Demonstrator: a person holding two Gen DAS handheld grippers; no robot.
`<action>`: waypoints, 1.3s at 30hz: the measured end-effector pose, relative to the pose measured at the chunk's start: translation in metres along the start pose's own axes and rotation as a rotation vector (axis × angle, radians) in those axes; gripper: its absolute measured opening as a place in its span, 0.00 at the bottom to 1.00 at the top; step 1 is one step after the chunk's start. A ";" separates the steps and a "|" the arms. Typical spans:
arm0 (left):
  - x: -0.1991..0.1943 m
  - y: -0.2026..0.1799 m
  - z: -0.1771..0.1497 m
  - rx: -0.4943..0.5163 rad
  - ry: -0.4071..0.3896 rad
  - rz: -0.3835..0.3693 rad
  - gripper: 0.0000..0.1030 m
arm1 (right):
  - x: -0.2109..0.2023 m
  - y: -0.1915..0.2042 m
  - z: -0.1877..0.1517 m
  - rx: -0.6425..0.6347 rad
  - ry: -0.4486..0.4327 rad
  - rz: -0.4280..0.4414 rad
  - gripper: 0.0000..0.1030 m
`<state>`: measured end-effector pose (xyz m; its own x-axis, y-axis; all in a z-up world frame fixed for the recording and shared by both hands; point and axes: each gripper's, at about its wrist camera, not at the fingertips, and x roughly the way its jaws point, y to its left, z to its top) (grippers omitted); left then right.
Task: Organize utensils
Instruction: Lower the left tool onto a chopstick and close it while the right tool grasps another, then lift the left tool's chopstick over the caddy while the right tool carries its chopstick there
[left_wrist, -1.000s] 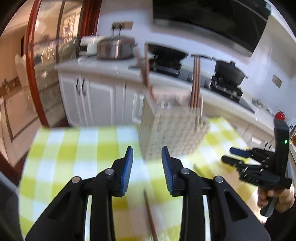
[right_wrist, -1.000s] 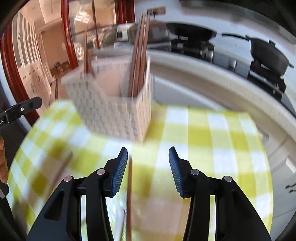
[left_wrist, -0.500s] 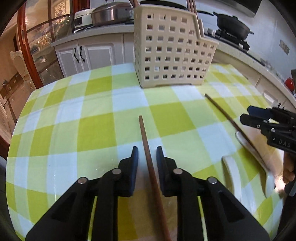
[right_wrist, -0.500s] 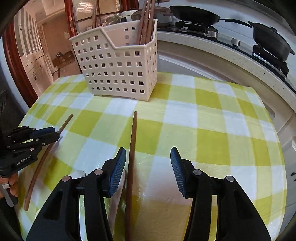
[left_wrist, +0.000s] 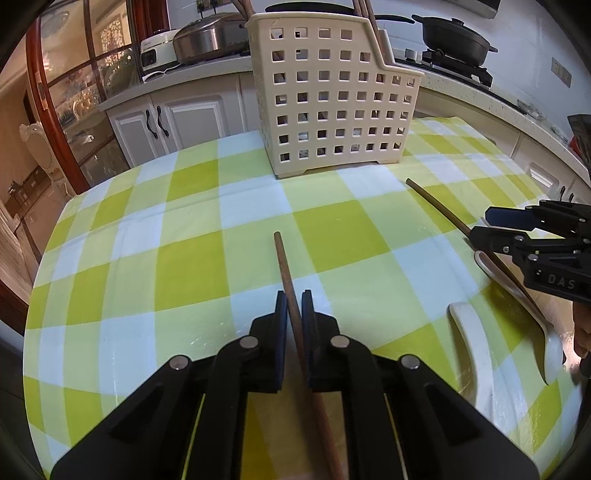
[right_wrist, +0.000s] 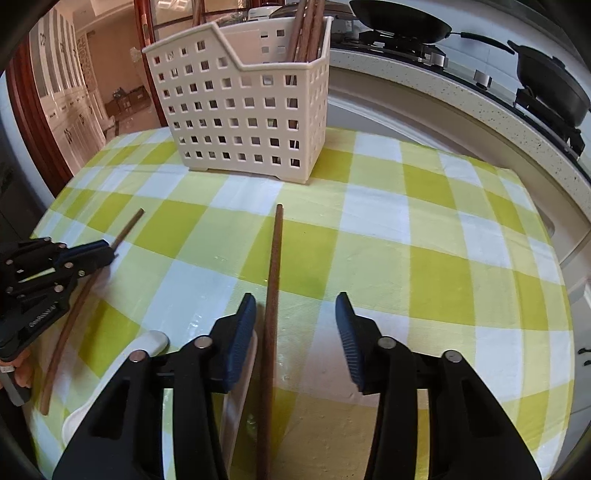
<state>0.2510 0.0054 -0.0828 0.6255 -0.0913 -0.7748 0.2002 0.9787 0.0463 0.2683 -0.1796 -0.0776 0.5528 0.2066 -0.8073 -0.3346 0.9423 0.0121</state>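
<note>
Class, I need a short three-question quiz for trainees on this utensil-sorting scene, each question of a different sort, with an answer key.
1. True or false: the left gripper is clamped on a chopstick.
2. Multiple choice: the right gripper is A) shut on a spoon, B) open with a chopstick lying between its fingers, C) inside the basket.
3. Fill in: the upright chopsticks stand in the cream ____ on the checked tablecloth.

Key: 1 true; 2 B; 3 basket.

Checked table (left_wrist: 192, 236): basket (left_wrist: 332, 99), chopsticks (right_wrist: 271, 295), spoons (left_wrist: 476, 354)
</note>
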 end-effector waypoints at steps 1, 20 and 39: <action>0.000 0.000 0.000 -0.001 0.000 -0.001 0.08 | 0.000 0.000 0.000 0.003 -0.003 0.002 0.34; 0.000 0.001 -0.001 -0.006 -0.005 -0.012 0.07 | 0.001 -0.004 -0.001 0.002 -0.019 -0.016 0.07; -0.052 0.017 0.020 -0.107 -0.171 -0.134 0.06 | -0.055 -0.015 0.012 0.060 -0.182 0.009 0.06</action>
<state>0.2366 0.0231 -0.0292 0.7195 -0.2424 -0.6508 0.2142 0.9689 -0.1240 0.2523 -0.2021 -0.0266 0.6809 0.2546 -0.6867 -0.2975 0.9529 0.0584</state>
